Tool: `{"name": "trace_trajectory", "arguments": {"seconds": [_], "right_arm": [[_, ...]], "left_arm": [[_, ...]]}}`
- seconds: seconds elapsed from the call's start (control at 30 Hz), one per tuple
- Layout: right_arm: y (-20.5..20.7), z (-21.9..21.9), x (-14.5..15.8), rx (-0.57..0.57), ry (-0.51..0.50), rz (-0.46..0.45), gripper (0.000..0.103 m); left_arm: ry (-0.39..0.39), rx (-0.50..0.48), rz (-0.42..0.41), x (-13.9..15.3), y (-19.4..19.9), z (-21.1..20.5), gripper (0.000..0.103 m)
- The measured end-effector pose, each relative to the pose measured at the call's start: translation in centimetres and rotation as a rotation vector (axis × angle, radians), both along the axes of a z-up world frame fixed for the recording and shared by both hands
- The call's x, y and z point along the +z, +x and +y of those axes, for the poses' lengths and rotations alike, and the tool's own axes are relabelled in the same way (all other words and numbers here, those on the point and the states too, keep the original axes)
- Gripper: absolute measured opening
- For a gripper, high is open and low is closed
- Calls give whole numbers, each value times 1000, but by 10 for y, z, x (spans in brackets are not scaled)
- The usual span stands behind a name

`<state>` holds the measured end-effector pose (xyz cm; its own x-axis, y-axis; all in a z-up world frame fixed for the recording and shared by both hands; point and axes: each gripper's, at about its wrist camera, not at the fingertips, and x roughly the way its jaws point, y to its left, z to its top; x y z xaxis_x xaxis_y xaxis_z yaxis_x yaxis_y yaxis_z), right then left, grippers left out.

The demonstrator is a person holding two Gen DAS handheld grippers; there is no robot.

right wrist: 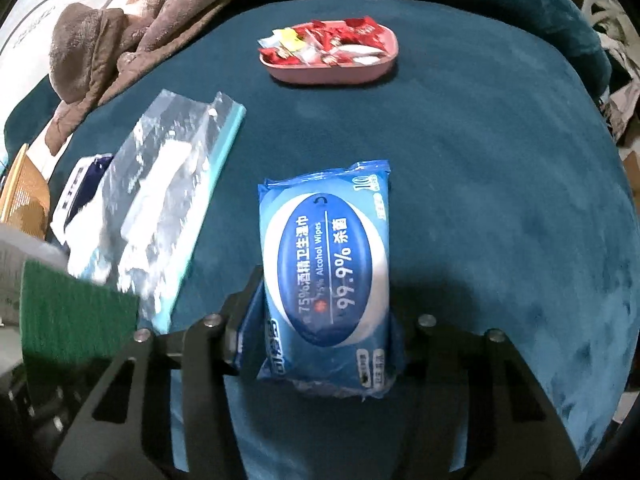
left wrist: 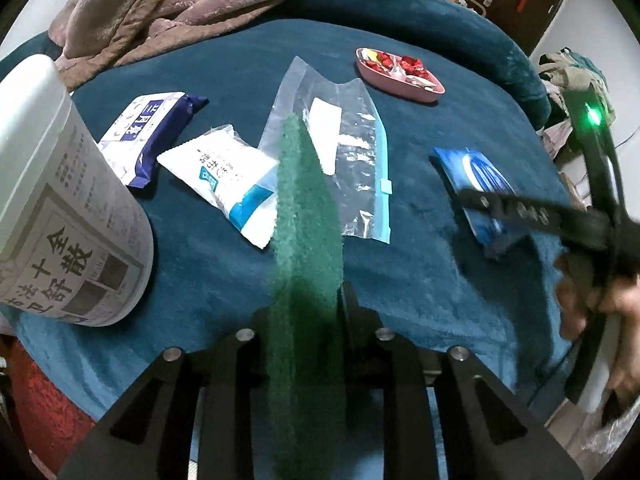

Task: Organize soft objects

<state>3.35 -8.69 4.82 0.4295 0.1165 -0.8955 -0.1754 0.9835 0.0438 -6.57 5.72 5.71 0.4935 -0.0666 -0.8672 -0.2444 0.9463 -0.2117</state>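
My left gripper (left wrist: 306, 300) is shut on a green scouring pad (left wrist: 306, 216), held on edge above the teal bedspread; the pad also shows in the right wrist view (right wrist: 76, 312). My right gripper (right wrist: 324, 312) is shut on a blue pack of alcohol wipes (right wrist: 326, 264), which also shows in the left wrist view (left wrist: 478, 184). A clear zip bag (left wrist: 340, 152) lies flat between them, seen too in the right wrist view (right wrist: 168, 200). A white and blue tissue pack (left wrist: 228, 182) and a navy pack (left wrist: 150, 136) lie left of the bag.
A white tub with printed label (left wrist: 60, 216) stands at the left. A pink tray of red-wrapped sweets (right wrist: 332, 52) sits at the back. A brown blanket (right wrist: 132, 28) is heaped at the back left. The bedspread (right wrist: 480, 160) edges fall away right.
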Motion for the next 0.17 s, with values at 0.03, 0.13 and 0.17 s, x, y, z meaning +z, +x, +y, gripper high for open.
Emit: {"name": "trace_trajectory", "arguments": {"seconds": [0.03,0.13,0.17], "right_arm": [[-8,-6,-1,-6,4,5,52],[-28,-22,-4,-19,13,13,52],[-32,-24,-4,-22,18,12,52]], "left_arm": [[0,-2,0,0,0,-1,23],[2,-5,1,0,0,-2,23],[4,-5,1,0,0,-3,23]]}}
